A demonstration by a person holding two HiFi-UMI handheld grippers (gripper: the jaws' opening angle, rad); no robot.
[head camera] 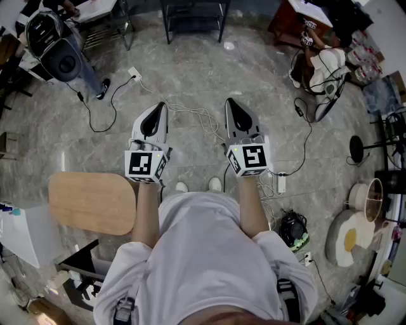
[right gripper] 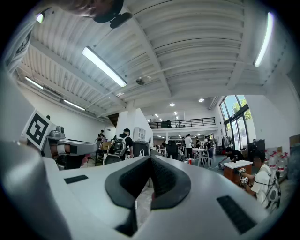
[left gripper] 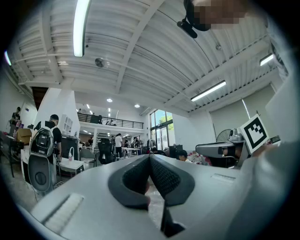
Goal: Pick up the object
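Note:
I cannot single out any object for picking up in these views. A person stands on a grey stone floor [head camera: 190, 70] and holds both grippers level in front of the body. My left gripper [head camera: 161, 105] has its dark pads closed tip to tip with nothing between them, as the left gripper view [left gripper: 150, 156] shows. My right gripper [head camera: 231, 101] is likewise shut and empty in its own view [right gripper: 150, 157]. Each gripper shows in the other's view: the right one's marker cube [left gripper: 255, 132] and the left one's marker cube [right gripper: 37, 129].
A rounded wooden tabletop [head camera: 92, 202] lies at the lower left. White cables [head camera: 190, 113] and a power strip [head camera: 281, 184] run across the floor ahead. A black rack [head camera: 193, 16] stands farther off. A person with a backpack [head camera: 54, 44] is at the upper left, and clutter lines the right side.

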